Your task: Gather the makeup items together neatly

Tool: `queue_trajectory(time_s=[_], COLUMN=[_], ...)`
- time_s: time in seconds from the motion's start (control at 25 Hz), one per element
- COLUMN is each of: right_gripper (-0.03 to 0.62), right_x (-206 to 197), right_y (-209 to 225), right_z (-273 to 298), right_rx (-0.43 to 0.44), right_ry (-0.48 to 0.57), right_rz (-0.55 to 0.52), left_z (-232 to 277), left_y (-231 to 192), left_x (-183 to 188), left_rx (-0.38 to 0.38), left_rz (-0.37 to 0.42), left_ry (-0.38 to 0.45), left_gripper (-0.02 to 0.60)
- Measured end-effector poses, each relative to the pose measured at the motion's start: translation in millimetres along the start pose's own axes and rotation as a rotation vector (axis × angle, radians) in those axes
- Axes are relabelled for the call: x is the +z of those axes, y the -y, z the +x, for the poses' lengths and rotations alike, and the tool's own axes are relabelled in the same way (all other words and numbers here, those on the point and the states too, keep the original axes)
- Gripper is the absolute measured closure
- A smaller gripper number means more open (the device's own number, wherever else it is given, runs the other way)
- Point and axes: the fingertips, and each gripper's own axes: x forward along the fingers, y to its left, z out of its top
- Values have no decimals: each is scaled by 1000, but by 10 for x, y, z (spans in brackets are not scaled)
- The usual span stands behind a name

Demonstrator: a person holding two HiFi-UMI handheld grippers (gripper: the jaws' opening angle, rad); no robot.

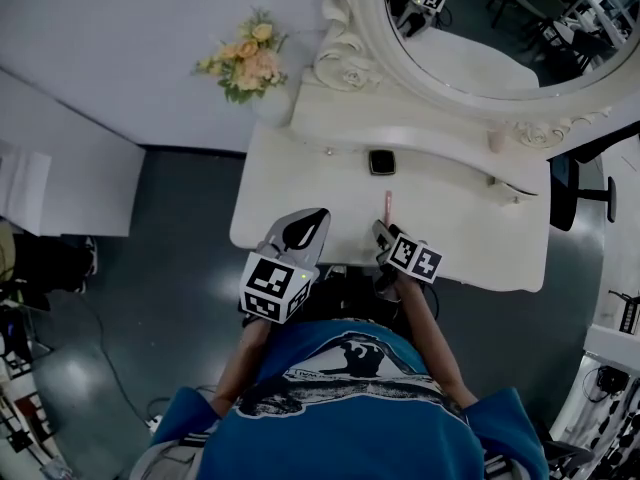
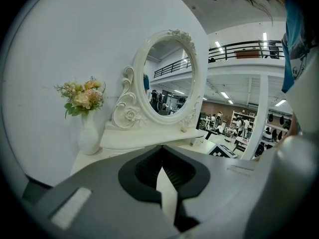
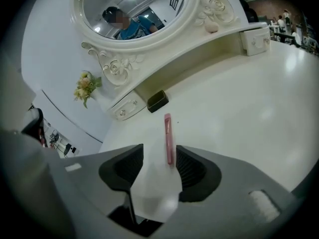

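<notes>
Head view: slim pink tube (image 1: pixel 388 205), glossy tabletop (image 1: pixel 470 223)

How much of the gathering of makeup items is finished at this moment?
Little looks done: the pink tube lies apart from the black compact, both on the white table. In hand: nothing is gripped; the right tongs stand open around the tube's near end, the left tongs are shut and empty. Left: bring tube and compact side by side.

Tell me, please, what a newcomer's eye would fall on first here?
The ornate white oval mirror at the back of the dressing table dominates. A slim pink tube lies at the tips of the open right gripper, and a flower bouquet stands at the table's back left.
</notes>
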Motion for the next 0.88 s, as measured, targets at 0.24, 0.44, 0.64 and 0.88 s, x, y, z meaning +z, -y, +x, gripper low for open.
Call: queue_trajectory(time_s=[0.24,0.44,0.64,0.88], right_gripper=[381,378,372,353], right_x=[245,524,736,945], right_y=[28,17,-54,-101], right_z=[-143,-129,12,266], right_rx=[14,9,25,60], right_ry=[34,40,8,-22], right_rz=[-117,-288,-428,-417], left_z=[-15,-25,-21,14], left_y=[93,140,168,222], left_x=[-8,-33,11,-20], left_rx=[19,74,137,191], left_rz=[-9,-34,-74,-99], left_ry=[2,4,25,22], left_gripper=[563,563,563,563])
